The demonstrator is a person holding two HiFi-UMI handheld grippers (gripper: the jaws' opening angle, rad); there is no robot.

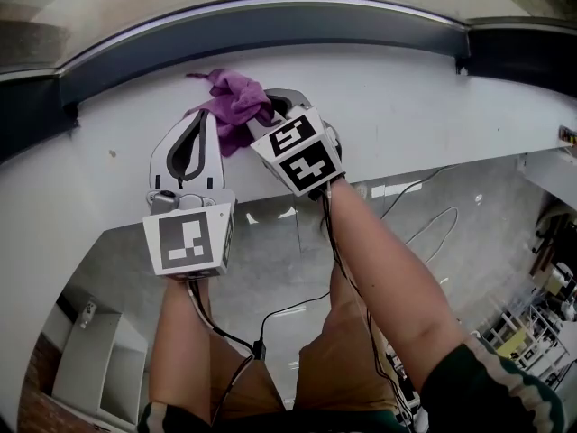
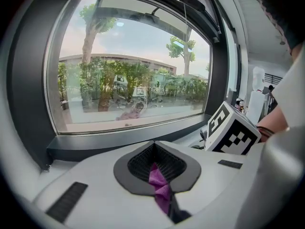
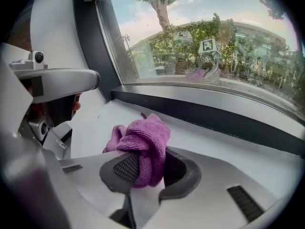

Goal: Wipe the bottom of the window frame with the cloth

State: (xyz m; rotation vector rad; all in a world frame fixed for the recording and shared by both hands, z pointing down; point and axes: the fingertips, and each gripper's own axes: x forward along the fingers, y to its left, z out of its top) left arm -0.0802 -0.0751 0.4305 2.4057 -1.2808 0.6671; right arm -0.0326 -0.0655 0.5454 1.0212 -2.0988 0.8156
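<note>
A purple cloth point(image 1: 233, 100) lies bunched on the white sill point(image 1: 406, 97), just below the dark bottom rail of the window frame point(image 1: 270, 27). My right gripper point(image 1: 272, 115) is shut on the cloth point(image 3: 144, 144), which bulges up out of its jaws. My left gripper point(image 1: 206, 123) sits beside it on the left, shut on a thin fold of the cloth point(image 2: 160, 184). In the left gripper view the frame's bottom rail point(image 2: 119, 138) runs straight ahead. It crosses the right gripper view point(image 3: 214, 119) beyond the cloth.
The right gripper's marker cube point(image 2: 233, 130) stands close at the right in the left gripper view. The left gripper's body point(image 3: 55, 85) fills the left of the right gripper view. Cables point(image 1: 424, 219) trail on the floor below the sill's edge.
</note>
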